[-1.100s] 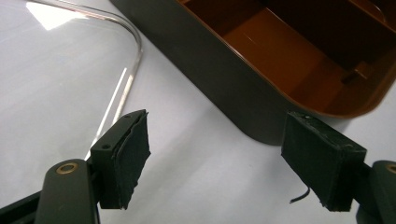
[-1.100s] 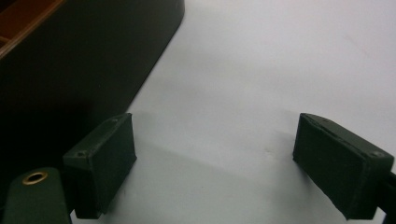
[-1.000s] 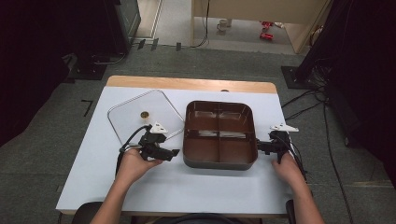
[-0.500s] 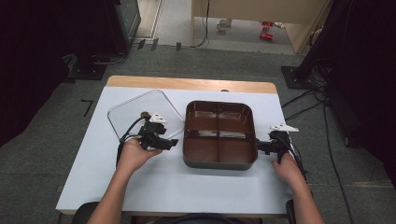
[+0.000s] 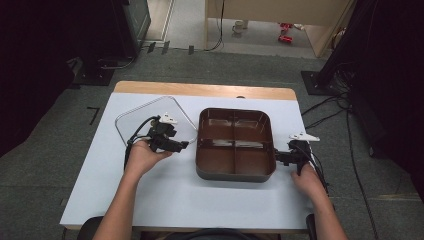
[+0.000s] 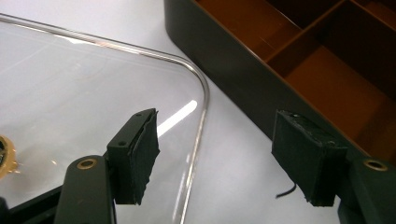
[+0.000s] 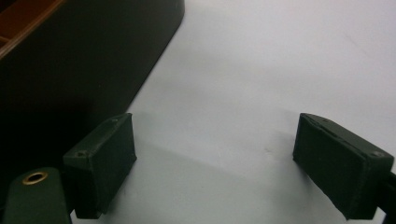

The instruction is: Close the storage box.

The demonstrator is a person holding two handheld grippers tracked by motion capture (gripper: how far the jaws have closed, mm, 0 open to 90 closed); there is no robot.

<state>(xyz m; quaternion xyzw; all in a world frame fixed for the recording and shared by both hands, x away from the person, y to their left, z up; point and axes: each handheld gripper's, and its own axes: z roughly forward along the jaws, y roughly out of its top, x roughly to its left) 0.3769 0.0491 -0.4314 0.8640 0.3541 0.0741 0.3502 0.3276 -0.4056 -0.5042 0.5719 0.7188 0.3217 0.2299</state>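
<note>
A dark brown tray (image 5: 235, 175) with divided compartments stands in the middle of the white table (image 5: 100, 190). To its left lies a clear lid (image 5: 140, 117). My left gripper (image 5: 184, 145) hovers over the lid's right edge, pointing at the tray. In the left gripper view its jaws (image 6: 224, 154) have just been closing and stand apart. The lid's rim (image 6: 203, 107) runs beneath the gap, untouched by the pads, and the tray wall (image 6: 233, 60) is beyond. My right gripper (image 5: 278, 157) rests at the tray's right side. It is open (image 7: 219, 163) over bare table, with the tray wall (image 7: 70, 70) beside one pad.
A small gold knob (image 6: 3, 156) sits on the lid. A wooden strip (image 5: 200, 90) borders the table's far edge. Cables (image 5: 325, 115) and dark equipment lie on the floor around the table.
My left hand has moved away from the tray's left side, back and a little left over the lid, and its jaws have narrowed. The right hand has stayed put.
</note>
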